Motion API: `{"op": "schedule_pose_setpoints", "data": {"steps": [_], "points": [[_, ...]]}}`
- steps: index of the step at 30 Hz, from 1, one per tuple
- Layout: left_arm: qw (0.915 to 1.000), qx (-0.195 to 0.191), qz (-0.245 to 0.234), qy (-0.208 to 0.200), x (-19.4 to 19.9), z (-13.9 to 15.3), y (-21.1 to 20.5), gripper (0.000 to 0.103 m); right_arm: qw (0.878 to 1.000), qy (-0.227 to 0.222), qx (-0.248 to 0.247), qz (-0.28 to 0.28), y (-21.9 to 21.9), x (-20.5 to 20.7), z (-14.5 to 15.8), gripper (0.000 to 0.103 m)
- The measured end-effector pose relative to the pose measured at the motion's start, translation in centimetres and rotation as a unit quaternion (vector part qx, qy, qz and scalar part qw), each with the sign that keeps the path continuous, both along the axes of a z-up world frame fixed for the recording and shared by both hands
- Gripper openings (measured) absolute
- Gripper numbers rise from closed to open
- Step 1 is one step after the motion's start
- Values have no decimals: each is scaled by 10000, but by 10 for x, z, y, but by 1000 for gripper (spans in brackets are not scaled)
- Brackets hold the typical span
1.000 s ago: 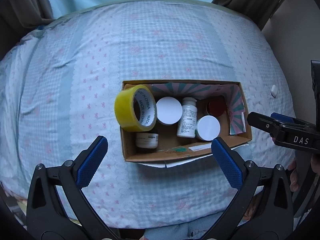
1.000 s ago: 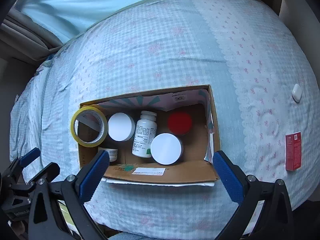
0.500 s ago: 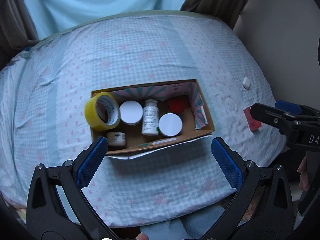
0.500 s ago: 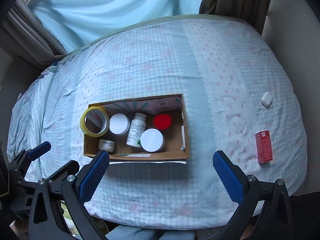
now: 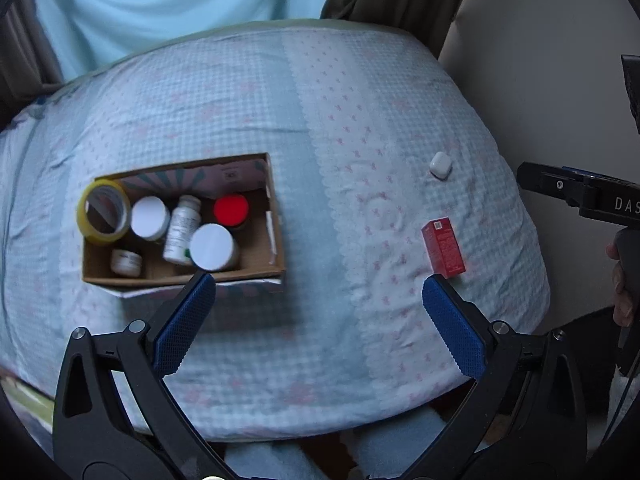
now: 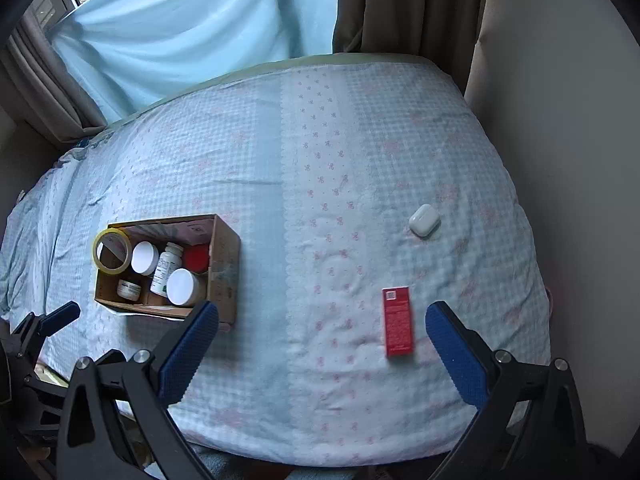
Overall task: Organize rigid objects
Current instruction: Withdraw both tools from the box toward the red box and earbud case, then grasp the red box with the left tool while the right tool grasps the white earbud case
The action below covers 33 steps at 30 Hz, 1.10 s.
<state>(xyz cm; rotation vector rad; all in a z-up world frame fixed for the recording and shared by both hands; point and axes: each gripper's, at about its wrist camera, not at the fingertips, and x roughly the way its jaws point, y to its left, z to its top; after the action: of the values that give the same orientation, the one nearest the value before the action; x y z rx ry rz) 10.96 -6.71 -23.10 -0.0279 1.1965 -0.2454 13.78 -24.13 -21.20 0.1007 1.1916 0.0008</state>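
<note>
A cardboard box lies on the bed at the left. It holds a yellow tape roll, white-lidded jars, a white bottle and a red-lidded jar. A red carton and a white earbud case lie on the sheet at the right. My left gripper is open and empty above the bed's near edge. My right gripper is open and empty, the red carton just inside its right finger.
The bed has a light blue checked sheet. Blue curtains hang behind it and a wall runs along the right. The right gripper shows at the right edge of the left wrist view.
Both grippers have drawn back and swung right. The box now sits further left and smaller, and the red carton and earbud case have come into view.
</note>
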Motion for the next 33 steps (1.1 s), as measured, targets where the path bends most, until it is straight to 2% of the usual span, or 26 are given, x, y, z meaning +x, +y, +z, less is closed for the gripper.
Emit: {"op": "schedule_pose_setpoints", "data": {"steps": [3, 8, 13, 19, 26, 28, 33], "points": [[9992, -266, 187, 217, -6, -13, -45, 103, 9995, 74, -21, 317, -45, 8, -12, 103], [9984, -231, 280, 435, -8, -40, -112, 103, 9957, 26, -319, 867, -98, 27, -28, 103], [9969, -231, 359, 667, -3, -79, -158, 103, 9905, -112, -469, 1288, -136, 55, -54, 103], [9952, -114, 615, 746, 22, -144, -205, 101, 9790, -255, -623, 1925, -153, 91, -101, 103], [9898, 73, 733, 1221, 42, -229, -238, 80, 9647, -78, -707, 2536, -162, 126, -178, 103], [9881, 108, 731, 1348, 45, -243, -243, 74, 9640, -4, -688, 2570, -165, 133, -196, 103], [9859, 131, 670, 1525, 51, -262, -249, 74, 9613, 224, -602, 2678, -163, 151, -232, 96]]}}
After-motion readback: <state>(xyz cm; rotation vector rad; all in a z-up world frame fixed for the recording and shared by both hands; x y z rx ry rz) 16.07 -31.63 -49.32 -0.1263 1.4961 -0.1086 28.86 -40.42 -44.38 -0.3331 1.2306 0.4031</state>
